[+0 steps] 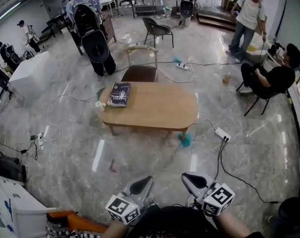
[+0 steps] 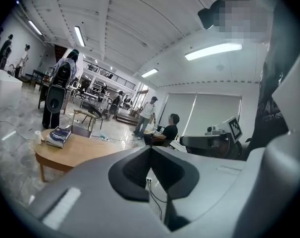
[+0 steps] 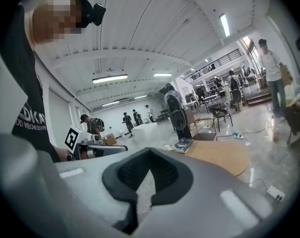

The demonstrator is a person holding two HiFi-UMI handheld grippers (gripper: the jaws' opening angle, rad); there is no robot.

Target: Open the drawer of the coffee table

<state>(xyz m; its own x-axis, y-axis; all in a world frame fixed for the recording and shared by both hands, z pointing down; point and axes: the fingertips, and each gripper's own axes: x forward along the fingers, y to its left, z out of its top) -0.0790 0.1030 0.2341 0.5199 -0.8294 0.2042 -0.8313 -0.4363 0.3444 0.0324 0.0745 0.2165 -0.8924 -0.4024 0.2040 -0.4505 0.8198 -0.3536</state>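
Note:
The oval wooden coffee table (image 1: pixel 155 105) stands on the marble floor a few steps ahead, also seen as the table (image 2: pixel 75 150) and the table (image 3: pixel 219 157). A dark blue book (image 1: pixel 119 93) lies at its left end, beside a small white cup (image 1: pixel 99 104). No drawer front stands out from here. My left gripper (image 1: pixel 146 180) and right gripper (image 1: pixel 187 176) are at the bottom of the head view, well short of the table, both shut and empty. The left gripper (image 2: pixel 151 148) and right gripper (image 3: pixel 150 150) point toward the table, jaws closed together.
A chair (image 1: pixel 140 66) stands behind the table. A power strip (image 1: pixel 222 134) with cables lies on the floor at the right, and a teal object (image 1: pixel 185 140) by the near right leg. A person sits at the right (image 1: pixel 269 78); another stands farther back (image 1: pixel 249 19).

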